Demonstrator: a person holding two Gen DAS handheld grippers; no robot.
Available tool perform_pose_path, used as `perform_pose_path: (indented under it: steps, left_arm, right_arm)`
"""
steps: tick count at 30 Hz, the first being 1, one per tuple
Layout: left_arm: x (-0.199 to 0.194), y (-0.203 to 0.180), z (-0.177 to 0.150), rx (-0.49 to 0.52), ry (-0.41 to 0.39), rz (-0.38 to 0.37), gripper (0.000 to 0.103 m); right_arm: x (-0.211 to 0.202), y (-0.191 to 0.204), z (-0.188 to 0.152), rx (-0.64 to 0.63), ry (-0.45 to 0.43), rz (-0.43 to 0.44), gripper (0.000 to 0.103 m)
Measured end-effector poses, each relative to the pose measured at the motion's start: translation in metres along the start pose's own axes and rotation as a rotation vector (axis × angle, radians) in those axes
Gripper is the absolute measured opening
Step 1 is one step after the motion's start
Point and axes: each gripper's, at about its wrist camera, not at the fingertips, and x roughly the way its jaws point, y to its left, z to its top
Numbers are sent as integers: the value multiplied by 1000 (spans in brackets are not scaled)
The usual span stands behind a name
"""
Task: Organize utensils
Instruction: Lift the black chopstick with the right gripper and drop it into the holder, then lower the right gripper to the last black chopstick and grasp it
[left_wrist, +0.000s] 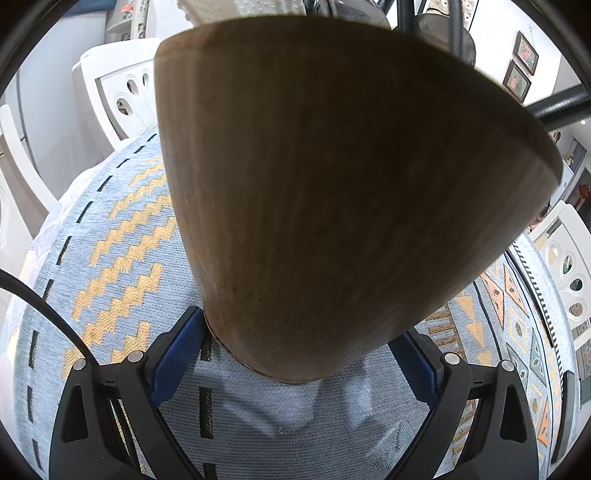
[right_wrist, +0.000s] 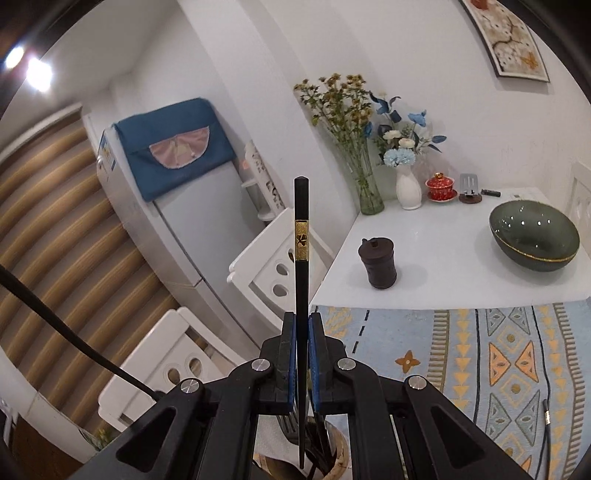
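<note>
Chopstick (right_wrist: 302, 258) handling is at the centre of this moment. In the left wrist view a wooden holder (left_wrist: 332, 192) fills the frame, its base clasped low between the blue pads (left_wrist: 177, 354) of the left gripper (left_wrist: 295, 365) — seemingly steadied on the patterned cloth (left_wrist: 122, 236) so that it cannot tip while utensils are dropped in. At the upper right of that view dark handles (left_wrist: 456, 33) are seen standing out of its mouth.

In the right wrist view the right gripper (right_wrist: 303, 350) is clenched on a black chopstick, held upright at the frame's centre, its tip hanging over the holder's rim (right_wrist: 338, 458) at the bottom edge, where a fork (right_wrist: 288, 424) already stands. Insertion is judged to be near. Farther right, a dark lidded pot (right_wrist: 378, 264) and a green bowl (right_wrist: 533, 236) are set well apart on the white table (right_wrist: 443, 236).

No legible writing is seen — only a gold band (right_wrist: 302, 240) with a leaf motif on the chopstick.
</note>
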Motion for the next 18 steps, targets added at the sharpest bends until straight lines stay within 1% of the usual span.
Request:
perform_pose_path:
  steps: [2,4,6,7,9,11,13,15,16,17,18]
  left_arm:
    - [0,0,0,0,0,0,96]
    - [0,1,0,0,0,0,96]
    - [0,0,0,0,0,0,96]
    - [0,0,0,0,0,0,96]
    - [0,0,0,0,0,0,96]
    - [0,0,0,0,0,1,96]
    - [0,1,0,0,0,0,96]
    - [-1,-1,1,0,0,0,96]
    - [-1,-2,1,1,0,1,96]
    - [-1,-1,1,1,0,1,96]
    - [-1,-1,1,0,0,0,96]
  right_arm:
    - [0,7,-3,-34,7,-11,6]
    - [2,13,-5,-64,40,-12,6]
    - [6,18,-7,-88,101,3,8]
    - [8,19,-7,-91,149,17,8]
    - [7,20,-3,-76,199,37,8]
    - [-3,21,7,-85,200,37,8]
    - [-23,23,22,-109,143,18,8]
    - [-47,20,39,-119,75,14,22]
    - [-60,17,46,-115,40,12,44]
    - [-75,13,52,-105,-11,13,61]
    - [-92,7,56,-95,-67,29,62]
